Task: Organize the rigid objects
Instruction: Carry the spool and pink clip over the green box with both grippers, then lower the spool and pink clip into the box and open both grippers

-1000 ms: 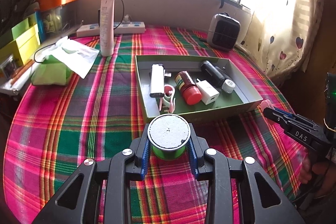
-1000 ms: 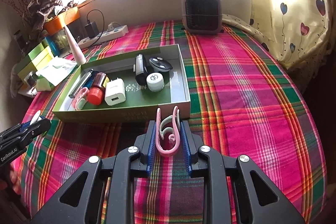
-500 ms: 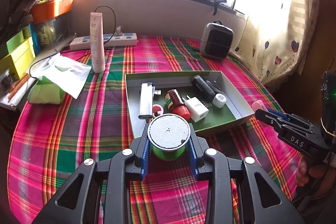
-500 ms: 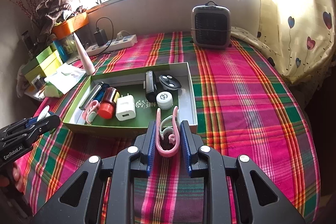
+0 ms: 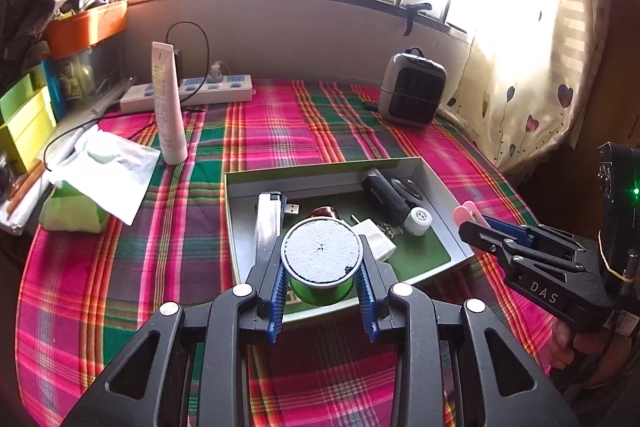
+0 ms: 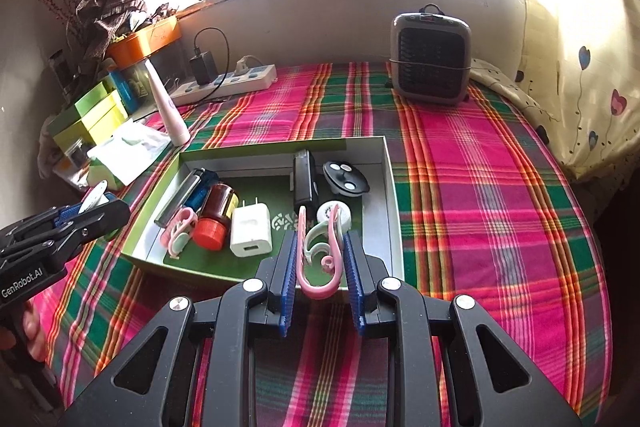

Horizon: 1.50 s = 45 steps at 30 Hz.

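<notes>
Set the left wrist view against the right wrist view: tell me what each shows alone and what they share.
Only the left wrist view shows the left gripper shut on the green tin, whose lid hides part of the tray.
Only the right wrist view shows the right gripper shut on the pink clip, plus a second pink clip in the tray.
Both show the green tray, white charger, red-capped bottle, heater and power strip.
</notes>
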Each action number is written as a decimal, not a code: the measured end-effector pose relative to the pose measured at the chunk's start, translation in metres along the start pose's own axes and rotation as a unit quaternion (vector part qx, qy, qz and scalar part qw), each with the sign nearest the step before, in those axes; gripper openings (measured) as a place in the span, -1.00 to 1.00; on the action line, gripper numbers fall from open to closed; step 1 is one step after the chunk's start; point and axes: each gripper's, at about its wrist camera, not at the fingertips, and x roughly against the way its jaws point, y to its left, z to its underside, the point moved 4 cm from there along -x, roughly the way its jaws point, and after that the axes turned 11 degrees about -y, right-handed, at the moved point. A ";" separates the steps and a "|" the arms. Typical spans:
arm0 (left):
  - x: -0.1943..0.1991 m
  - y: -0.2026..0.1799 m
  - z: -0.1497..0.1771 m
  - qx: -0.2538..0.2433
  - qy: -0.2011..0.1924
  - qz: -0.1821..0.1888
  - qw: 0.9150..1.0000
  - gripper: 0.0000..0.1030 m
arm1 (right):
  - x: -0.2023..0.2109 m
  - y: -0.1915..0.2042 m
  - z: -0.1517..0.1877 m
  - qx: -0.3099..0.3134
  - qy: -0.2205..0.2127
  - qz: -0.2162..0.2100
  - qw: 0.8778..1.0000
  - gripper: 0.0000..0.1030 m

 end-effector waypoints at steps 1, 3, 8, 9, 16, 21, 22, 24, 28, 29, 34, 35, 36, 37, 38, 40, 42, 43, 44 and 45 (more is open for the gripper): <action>-0.002 0.000 0.000 0.001 0.001 -0.001 1.000 -0.43 | -0.003 0.001 -0.001 0.000 0.001 -0.003 1.000 -0.54; -0.006 0.000 0.000 0.002 0.004 -0.001 1.000 -0.43 | -0.008 0.002 -0.002 0.002 0.003 -0.007 1.000 -0.54; -0.017 -0.001 0.006 0.003 0.017 -0.002 1.000 -0.43 | -0.020 0.005 -0.003 0.004 0.012 -0.020 1.000 -0.54; -0.020 -0.001 0.007 0.003 0.019 -0.002 1.000 -0.43 | -0.023 0.005 -0.003 0.004 0.016 -0.024 1.000 -0.54; -0.035 0.000 0.013 0.006 0.031 -0.005 0.999 -0.43 | -0.038 0.005 -0.001 0.004 0.029 -0.034 0.999 -0.54; -0.044 0.000 0.015 0.007 0.039 -0.007 0.999 -0.43 | -0.046 0.006 0.002 0.007 0.040 -0.043 0.998 -0.54; -0.045 0.000 0.016 0.008 0.039 -0.006 0.999 -0.43 | -0.047 0.007 0.002 0.008 0.042 -0.043 0.998 -0.54; -0.047 0.000 0.016 0.007 0.040 -0.006 0.999 -0.43 | -0.050 0.007 0.002 0.010 0.045 -0.046 0.998 -0.54; -0.051 0.001 0.017 0.006 0.043 -0.013 0.999 -0.43 | -0.056 0.007 0.004 0.013 0.051 -0.046 0.998 -0.54; -0.052 0.001 0.018 0.005 0.044 -0.013 0.999 -0.42 | -0.057 0.007 0.004 0.013 0.052 -0.046 0.997 -0.54; -0.057 0.001 0.021 0.005 0.051 -0.014 0.999 -0.43 | -0.061 0.007 0.007 0.016 0.059 -0.045 0.997 -0.54; -0.058 0.000 0.021 0.004 0.051 -0.014 0.999 -0.43 | -0.062 0.006 0.007 0.017 0.060 -0.044 0.997 -0.54; -0.059 0.000 0.022 0.003 0.051 -0.015 0.999 -0.42 | -0.062 0.006 0.008 0.017 0.060 -0.043 0.997 -0.54; -0.059 0.001 0.022 0.003 0.052 -0.016 0.999 -0.42 | -0.062 0.006 0.008 0.017 0.060 -0.043 0.997 -0.54; -0.060 0.001 0.022 0.003 0.053 -0.016 0.998 -0.42 | -0.062 0.005 0.008 0.019 0.060 -0.041 0.997 -0.54; -0.061 0.002 0.022 0.005 0.053 -0.016 0.998 -0.43 | -0.063 0.005 0.008 0.020 0.060 -0.041 0.997 -0.54; -0.061 0.002 0.023 0.001 0.052 -0.016 0.998 -0.42 | -0.064 0.005 0.009 0.021 0.061 -0.040 0.997 -0.54; -0.061 0.002 0.023 0.001 0.052 -0.017 0.999 -0.42 | -0.064 0.005 0.009 0.023 0.061 -0.039 0.997 -0.54; -0.061 0.002 0.023 0.002 0.052 -0.017 0.999 -0.42 | -0.064 0.006 0.010 0.023 0.062 -0.039 0.997 -0.54; -0.061 0.002 0.023 0.002 0.052 -0.016 0.999 -0.42 | -0.064 0.006 0.010 0.025 0.062 -0.038 0.997 -0.54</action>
